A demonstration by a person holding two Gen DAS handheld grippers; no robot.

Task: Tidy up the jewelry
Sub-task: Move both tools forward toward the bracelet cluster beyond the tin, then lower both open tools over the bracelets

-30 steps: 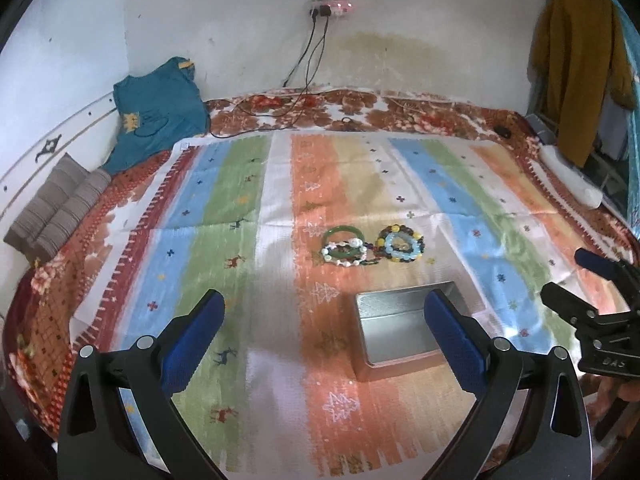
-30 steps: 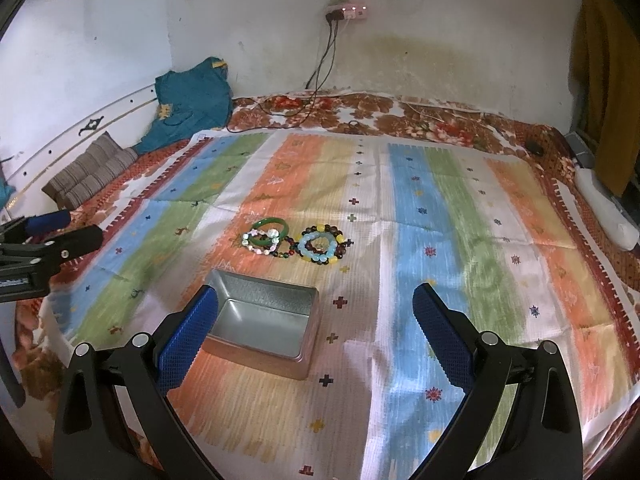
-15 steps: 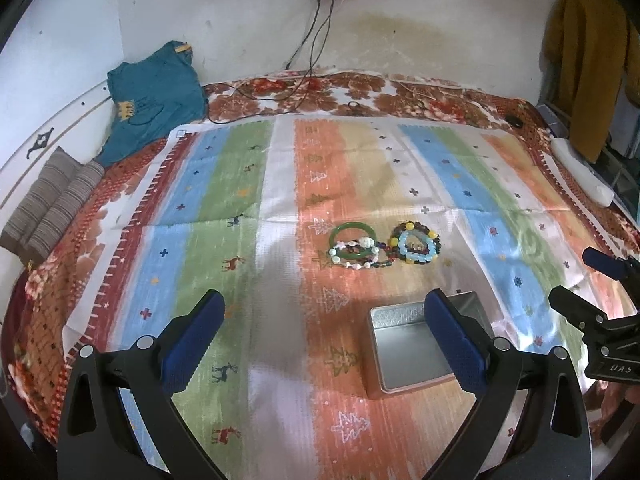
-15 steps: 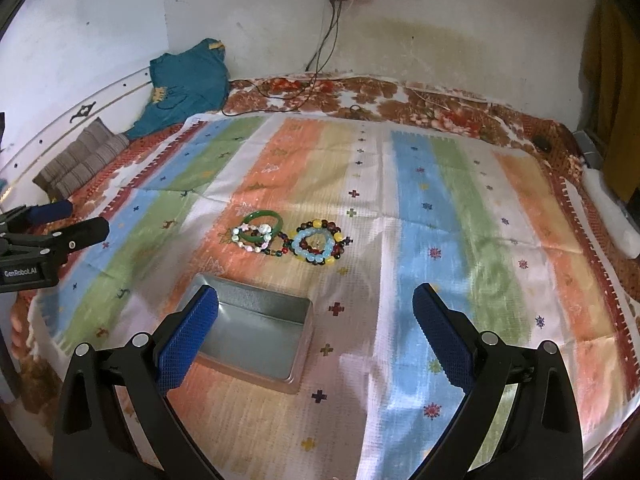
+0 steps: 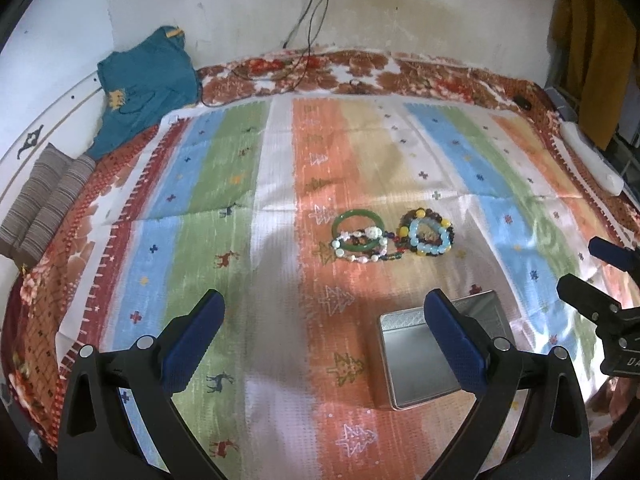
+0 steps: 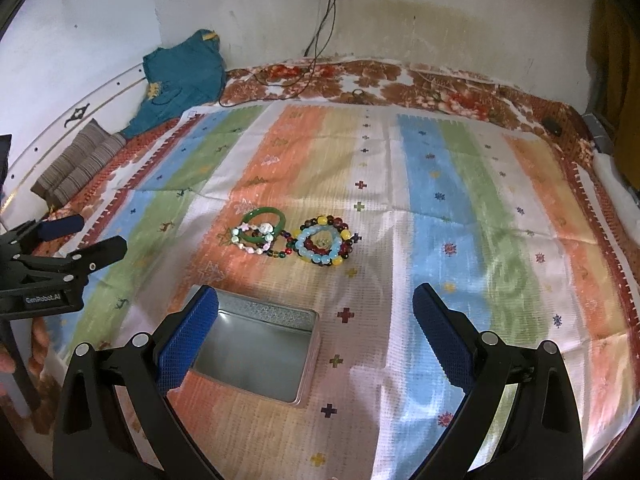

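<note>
Both the left gripper point(image 5: 322, 334) and right gripper point(image 6: 316, 330) hung wide open (holding nothing) above the tin point(image 6: 256, 350), bracelets point(image 6: 294, 236) at frame centre

Left gripper point(image 5: 322, 326) spread wide, empty, above striped cloth point(image 5: 224, 184). Bracelets point(image 5: 394, 236) clustered beyond; open metal tin point(image 5: 420, 364) near right finger.

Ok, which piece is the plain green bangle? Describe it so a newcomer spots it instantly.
On the striped blanket, beyond the open metal tin, lies a cluster of bracelets. The green bangle is at its left end, partly under a pale beaded bracelet. It alone is a smooth, solid ring, not beads.
</note>
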